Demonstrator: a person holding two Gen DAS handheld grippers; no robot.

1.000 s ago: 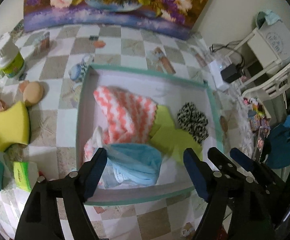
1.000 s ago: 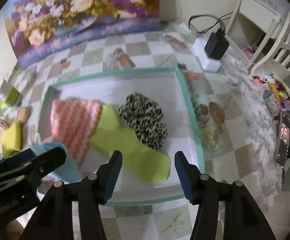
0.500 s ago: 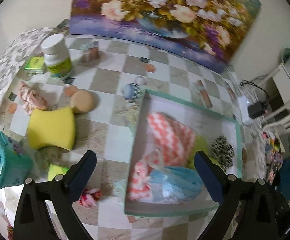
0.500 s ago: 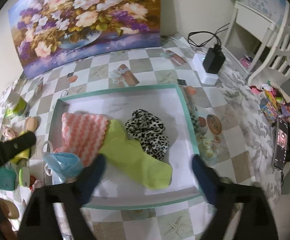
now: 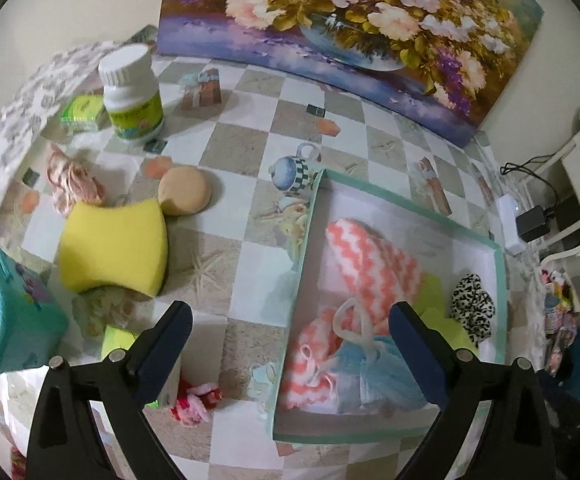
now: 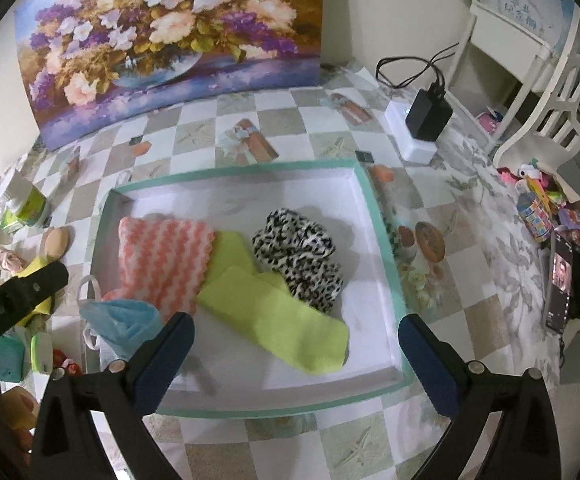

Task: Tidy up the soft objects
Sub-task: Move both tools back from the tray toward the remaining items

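Observation:
A white box with a teal rim (image 6: 373,200) (image 5: 305,248) holds a pink zigzag cloth (image 6: 162,256) (image 5: 369,264), a lime cloth (image 6: 278,312), a leopard scrunchie (image 6: 301,256) (image 5: 471,308) and a blue face mask (image 6: 122,320) (image 5: 377,372). Left of the box lie a yellow sponge (image 5: 114,248), a tan round puff (image 5: 184,190), a pink scrunchie (image 5: 70,176) and a small red-white soft item (image 5: 194,398). My left gripper (image 5: 290,344) is open and empty above the box's left rim. My right gripper (image 6: 293,356) is open and empty above the box's near edge.
A white bottle with a green label (image 5: 132,92), a teal cube (image 5: 6,312) and a small green box (image 5: 82,112) stand at the left. A flower painting (image 6: 170,40) leans at the back. A charger (image 6: 425,116), a white chair (image 6: 545,92) and a phone (image 6: 559,284) are at the right.
Both grippers have pulled back and up from the box. The left one has swung left, so the sponge and puff now show. The right jaws have opened wider.

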